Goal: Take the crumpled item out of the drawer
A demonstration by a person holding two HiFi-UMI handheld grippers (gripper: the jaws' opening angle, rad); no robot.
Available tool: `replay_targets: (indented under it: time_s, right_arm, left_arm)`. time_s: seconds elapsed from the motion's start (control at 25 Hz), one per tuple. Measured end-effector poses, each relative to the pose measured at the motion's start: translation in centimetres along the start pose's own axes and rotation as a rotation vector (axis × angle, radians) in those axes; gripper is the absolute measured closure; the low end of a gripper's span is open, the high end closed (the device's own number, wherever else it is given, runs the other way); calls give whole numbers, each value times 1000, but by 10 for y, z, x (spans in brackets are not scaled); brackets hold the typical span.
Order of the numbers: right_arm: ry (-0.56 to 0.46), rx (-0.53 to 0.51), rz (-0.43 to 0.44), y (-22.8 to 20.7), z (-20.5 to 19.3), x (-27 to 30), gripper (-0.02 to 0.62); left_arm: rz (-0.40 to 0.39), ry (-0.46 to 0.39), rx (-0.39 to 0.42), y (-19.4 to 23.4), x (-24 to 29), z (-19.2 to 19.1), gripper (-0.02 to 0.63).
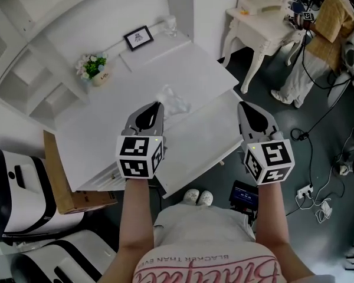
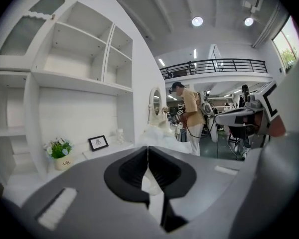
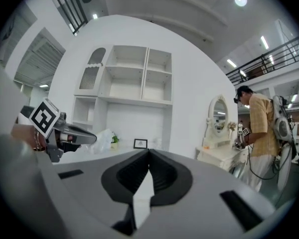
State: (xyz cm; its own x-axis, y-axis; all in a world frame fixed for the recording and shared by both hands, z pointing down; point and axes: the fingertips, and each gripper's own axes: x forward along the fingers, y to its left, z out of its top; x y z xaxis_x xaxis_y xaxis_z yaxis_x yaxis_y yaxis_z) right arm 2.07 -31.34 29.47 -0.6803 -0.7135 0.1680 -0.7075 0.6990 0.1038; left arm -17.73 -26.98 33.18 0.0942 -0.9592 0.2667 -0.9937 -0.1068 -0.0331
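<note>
Slippage risk | left gripper [image 1: 160,105] is pinching crumpled item [image 1: 177,102] only at its fingers' tips | right gripper [image 1: 242,105] fingers are resting together, empty

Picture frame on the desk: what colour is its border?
The picture frame has a black border, clearest in the head view.

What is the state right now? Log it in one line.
left gripper: shut on crumpled bag | right gripper: shut, empty | crumpled bag: held above desk
</note>
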Motion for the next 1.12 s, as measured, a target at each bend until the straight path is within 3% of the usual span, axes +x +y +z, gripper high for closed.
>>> replay_targets:
  time_s: [0.44, 0.64, 1.12]
  right_arm:
    - [-89, -96, 129, 58, 44, 21, 589]
    - [-155, -66, 163, 65, 71, 22, 589]
    - [-255, -89, 174, 69, 114, 20, 589]
  left_arm:
    - [214, -105, -11, 74, -81, 24, 589]
    - [292, -164, -13, 95, -112, 40, 589]
    - [366, -282, 72, 106, -146, 86, 589]
